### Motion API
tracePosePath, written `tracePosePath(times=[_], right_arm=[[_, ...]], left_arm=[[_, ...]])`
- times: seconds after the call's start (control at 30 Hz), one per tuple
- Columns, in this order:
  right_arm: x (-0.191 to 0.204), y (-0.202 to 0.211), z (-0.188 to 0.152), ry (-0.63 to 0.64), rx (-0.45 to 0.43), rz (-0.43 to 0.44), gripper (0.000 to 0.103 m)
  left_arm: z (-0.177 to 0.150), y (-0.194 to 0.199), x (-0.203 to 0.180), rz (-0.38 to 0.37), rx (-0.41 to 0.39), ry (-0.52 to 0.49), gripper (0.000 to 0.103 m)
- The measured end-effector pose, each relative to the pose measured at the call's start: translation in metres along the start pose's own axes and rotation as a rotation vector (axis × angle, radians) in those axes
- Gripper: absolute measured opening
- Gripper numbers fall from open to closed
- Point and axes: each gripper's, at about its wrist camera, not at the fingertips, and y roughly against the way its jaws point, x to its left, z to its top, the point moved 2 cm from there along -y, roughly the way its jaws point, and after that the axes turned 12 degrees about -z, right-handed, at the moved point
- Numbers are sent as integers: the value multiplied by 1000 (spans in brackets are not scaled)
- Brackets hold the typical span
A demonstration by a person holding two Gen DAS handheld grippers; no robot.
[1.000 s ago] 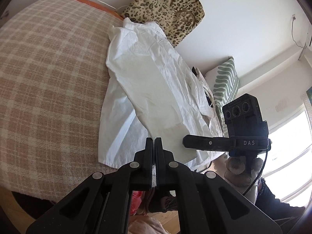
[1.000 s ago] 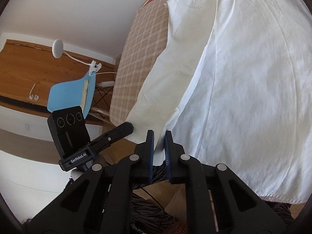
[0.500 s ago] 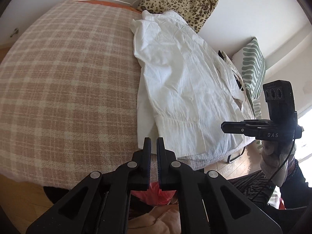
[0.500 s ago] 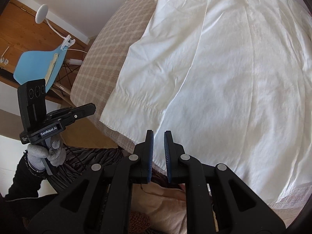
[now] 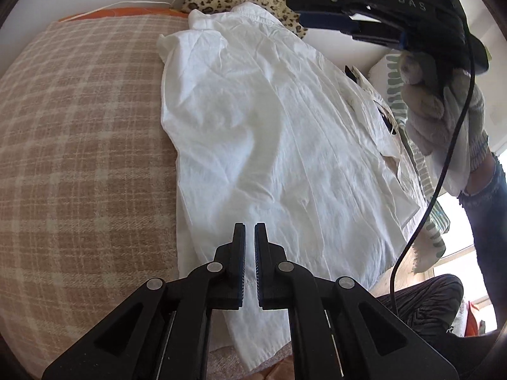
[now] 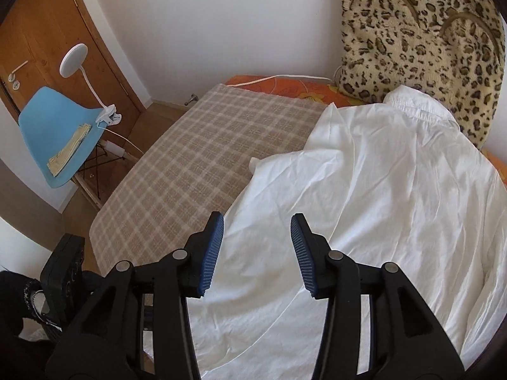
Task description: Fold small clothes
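A white shirt (image 5: pixel 279 145) lies spread on the plaid-covered bed (image 5: pixel 79 158), collar toward the far end; it also shows in the right wrist view (image 6: pixel 380 205). My left gripper (image 5: pixel 249 237) hovers over the shirt's near hem with its jaws a narrow gap apart and nothing between them. My right gripper (image 6: pixel 256 221) is open and empty above the shirt's left side; it also shows in the left wrist view (image 5: pixel 320 12) high over the collar end.
A leopard-print bag (image 6: pixel 421 41) leans on the wall behind the collar. A green-patterned pillow (image 5: pixel 421 171) lies beyond the shirt. A blue chair (image 6: pixel 54 133) with a clip lamp (image 6: pixel 74 60) stands left of the bed by a wooden door.
Both grippers have let go of the shirt, which now lies flat. The right gripper rose, moved toward the collar end and opened wide. The left gripper moved in over the hem.
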Motion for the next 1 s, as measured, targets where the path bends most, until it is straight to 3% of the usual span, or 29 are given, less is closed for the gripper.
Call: tracePosePath(times=[0.1, 0.23, 0.37, 0.47, 0.67, 0.73, 0.83, 1.0], right_arm=[[3, -39, 32, 61, 19, 3, 47], [13, -92, 58, 125, 72, 31, 47], [30, -131, 66, 220, 126, 52, 47], [40, -153, 67, 276, 164, 13, 47], [55, -168, 63, 372, 180, -5, 47], [58, -172, 61, 403, 192, -30, 37], [57, -174, 60, 401, 207, -20, 9], [55, -174, 67, 365, 140, -50, 5]], left_arm=[[-12, -10, 6, 2, 49, 4, 4], [-17, -8, 9, -20, 40, -3, 4], [-22, -6, 11, -32, 18, -9, 4], [-22, -6, 12, -49, 14, -11, 4], [-22, -3, 16, -76, 12, -13, 4], [-22, -2, 17, -77, 12, -15, 4], [-22, 0, 19, -84, 11, -7, 4], [-25, -1, 16, -79, -1, -20, 4]])
